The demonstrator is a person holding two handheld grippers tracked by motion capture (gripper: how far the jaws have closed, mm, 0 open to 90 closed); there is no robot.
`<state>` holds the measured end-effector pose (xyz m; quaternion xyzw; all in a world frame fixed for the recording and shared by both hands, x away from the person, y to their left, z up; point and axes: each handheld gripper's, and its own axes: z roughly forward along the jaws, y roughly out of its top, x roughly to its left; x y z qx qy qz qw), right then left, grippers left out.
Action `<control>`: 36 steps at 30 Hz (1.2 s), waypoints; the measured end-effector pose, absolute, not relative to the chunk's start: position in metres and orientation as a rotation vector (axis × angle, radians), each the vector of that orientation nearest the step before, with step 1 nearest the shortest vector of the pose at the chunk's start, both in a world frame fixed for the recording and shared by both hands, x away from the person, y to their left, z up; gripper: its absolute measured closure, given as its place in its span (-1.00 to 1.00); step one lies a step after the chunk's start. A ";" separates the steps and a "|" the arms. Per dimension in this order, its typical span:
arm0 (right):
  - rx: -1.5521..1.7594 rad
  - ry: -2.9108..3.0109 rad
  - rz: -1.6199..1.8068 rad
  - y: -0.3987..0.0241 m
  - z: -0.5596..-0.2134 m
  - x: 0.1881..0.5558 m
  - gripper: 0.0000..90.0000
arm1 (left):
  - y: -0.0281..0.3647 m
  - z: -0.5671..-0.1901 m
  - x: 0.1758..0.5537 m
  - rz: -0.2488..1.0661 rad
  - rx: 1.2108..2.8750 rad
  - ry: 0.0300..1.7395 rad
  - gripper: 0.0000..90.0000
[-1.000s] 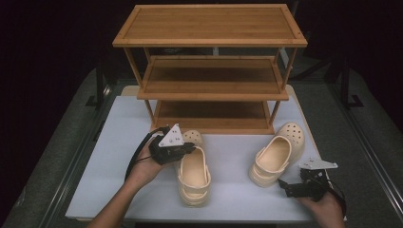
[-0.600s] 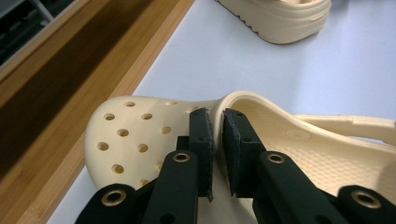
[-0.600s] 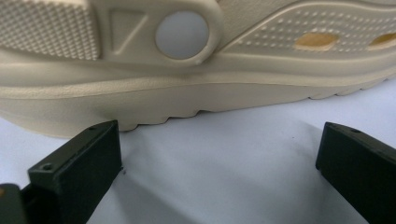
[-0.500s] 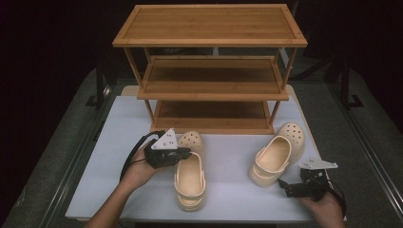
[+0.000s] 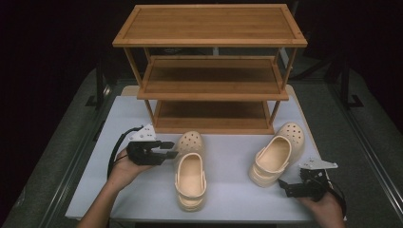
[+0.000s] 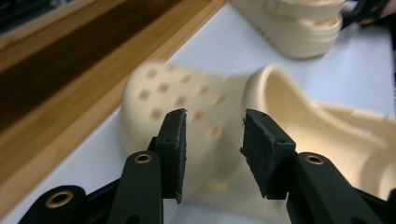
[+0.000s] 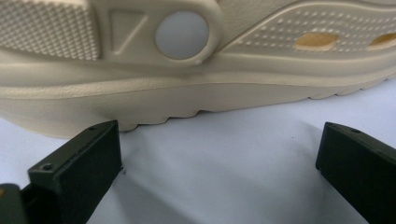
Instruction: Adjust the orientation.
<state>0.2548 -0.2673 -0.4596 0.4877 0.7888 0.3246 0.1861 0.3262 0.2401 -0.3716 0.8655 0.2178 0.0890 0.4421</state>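
Two cream clogs lie on the white table (image 5: 228, 199) in front of a wooden shoe rack (image 5: 211, 80). The left clog (image 5: 190, 175) points its toe at the rack. My left gripper (image 5: 171, 148) sits just left of that toe; its jaws have just been opening and nothing is pressed between them. In the left gripper view the gripper (image 6: 212, 126) faces the perforated toe (image 6: 187, 93), which is blurred. The right clog (image 5: 275, 156) lies angled at the right. My right gripper (image 5: 283, 185) stands open just short of its heel, whose sole edge (image 7: 187, 98) shows beyond the wide-apart jaws (image 7: 219, 154).
The three-tier rack stands at the back of the table, its lowest shelf (image 6: 70, 70) close behind the left clog's toe. The right clog (image 6: 299, 23) shows at the top of the left gripper view. Dark floor surrounds the table.
My left gripper has drawn back to the left, off the left clog's toe, and its jaws have parted. The clog stays on the table. The right gripper has not moved.
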 end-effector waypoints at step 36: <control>1.376 2.223 0.913 -0.267 -0.460 0.255 -1.00 | 0.258 -0.427 0.337 0.233 2.208 0.705 0.05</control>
